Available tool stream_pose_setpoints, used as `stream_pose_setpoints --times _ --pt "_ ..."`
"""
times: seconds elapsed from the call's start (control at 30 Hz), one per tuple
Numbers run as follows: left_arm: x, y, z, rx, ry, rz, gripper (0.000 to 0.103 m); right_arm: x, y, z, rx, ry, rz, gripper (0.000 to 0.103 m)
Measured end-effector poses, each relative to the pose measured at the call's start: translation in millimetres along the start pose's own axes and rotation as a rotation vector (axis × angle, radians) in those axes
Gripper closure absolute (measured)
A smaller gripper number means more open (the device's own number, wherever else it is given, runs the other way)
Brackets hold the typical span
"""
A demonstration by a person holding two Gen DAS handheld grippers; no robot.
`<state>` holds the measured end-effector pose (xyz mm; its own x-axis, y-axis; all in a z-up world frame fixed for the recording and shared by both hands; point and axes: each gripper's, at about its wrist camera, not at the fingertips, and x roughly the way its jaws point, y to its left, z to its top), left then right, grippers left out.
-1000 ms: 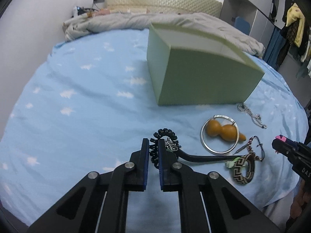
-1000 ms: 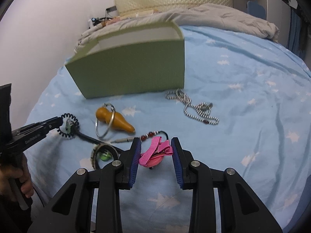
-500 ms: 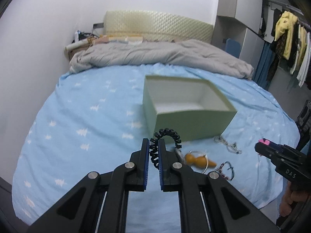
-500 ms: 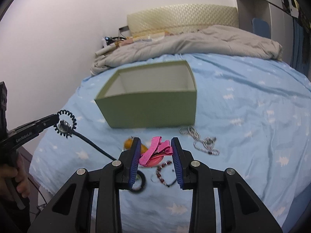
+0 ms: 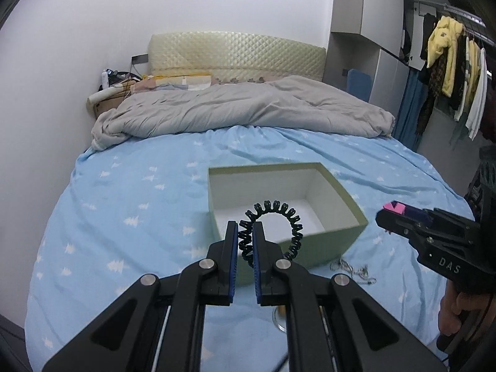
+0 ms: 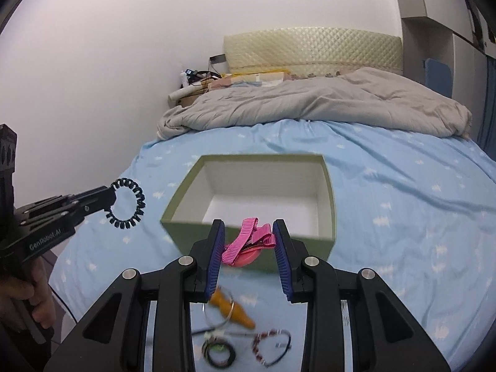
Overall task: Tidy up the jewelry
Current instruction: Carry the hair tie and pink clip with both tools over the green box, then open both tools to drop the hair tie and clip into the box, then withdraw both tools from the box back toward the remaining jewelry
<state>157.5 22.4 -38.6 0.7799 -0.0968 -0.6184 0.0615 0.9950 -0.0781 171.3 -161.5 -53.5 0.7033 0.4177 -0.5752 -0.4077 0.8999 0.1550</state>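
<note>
A black spiral hair tie (image 5: 272, 229) is pinched in the left gripper (image 5: 245, 241) above a green box (image 5: 353, 210), whose white interior is seen bare; a pink ribbon clip (image 6: 249, 241) is clamped in the right gripper (image 6: 248, 248). Only the right view shows a gourd pendant (image 6: 232, 308) and bracelets (image 6: 272, 344) on the blue bedsheet (image 6: 403, 217)

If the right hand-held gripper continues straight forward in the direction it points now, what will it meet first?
Probably the near wall of the green box. The right hand-held gripper, shut on the pink ribbon clip, points at that wall's top edge, so it may instead pass just over the rim; depth is unclear.
</note>
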Motion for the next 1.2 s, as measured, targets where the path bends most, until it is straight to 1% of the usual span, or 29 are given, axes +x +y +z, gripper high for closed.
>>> stream_pose_setpoints --times 0.13,0.23,0.27,0.37,0.47,0.57,0.7,0.73,0.77,0.87,0.9,0.93,0.97,1.0,1.03,1.2 --pt "27 -2 16 0.014 0.033 -0.011 0.096 26 -13 20 0.009 0.040 0.017 0.074" --pt "55 -4 24 0.025 0.066 -0.009 0.096 57 -27 31 0.026 0.105 0.024 0.074" --pt "70 -5 26 0.031 0.094 -0.009 0.096 66 -32 32 0.030 0.127 0.026 0.074" --pt "101 -6 26 0.031 0.143 -0.015 0.096 98 -48 33 0.048 0.194 0.023 0.074" --pt "132 -5 23 0.031 0.201 -0.019 0.095 121 -56 28 0.055 0.250 0.024 0.073" --pt "155 -2 19 0.023 0.245 -0.026 0.095 134 -61 26 0.046 0.275 0.011 0.073" --pt "167 -1 16 0.018 0.261 -0.029 0.095 143 -67 24 0.060 0.291 0.022 0.073" --pt "169 -1 16 0.016 0.265 -0.035 0.094 144 -67 25 0.059 0.290 0.020 0.071" --pt "170 -1 17 0.014 0.272 -0.033 0.094 143 -67 25 0.058 0.288 0.022 0.065" --pt "170 -3 19 0.028 0.291 -0.011 0.092 137 -66 29 0.068 0.273 0.041 0.057" --pt "169 -4 20 0.030 0.295 -0.007 0.088 132 -65 31 0.068 0.264 0.044 0.055" --pt "166 -5 22 0.029 0.293 -0.005 0.066 128 -64 33 0.065 0.256 0.045 0.050" --pt "160 -6 24 0.030 0.280 0.002 0.037 124 -62 35 0.063 0.247 0.045 0.047" --pt "153 -7 26 0.035 0.262 0.011 0.029 118 -61 38 0.061 0.236 0.047 0.046" --pt "145 -8 28 0.041 0.243 0.018 0.023 110 -58 41 0.059 0.223 0.050 0.046" --pt "98 -12 41 0.038 0.177 0.013 0.023 71 -47 54 0.038 0.165 0.047 0.046"
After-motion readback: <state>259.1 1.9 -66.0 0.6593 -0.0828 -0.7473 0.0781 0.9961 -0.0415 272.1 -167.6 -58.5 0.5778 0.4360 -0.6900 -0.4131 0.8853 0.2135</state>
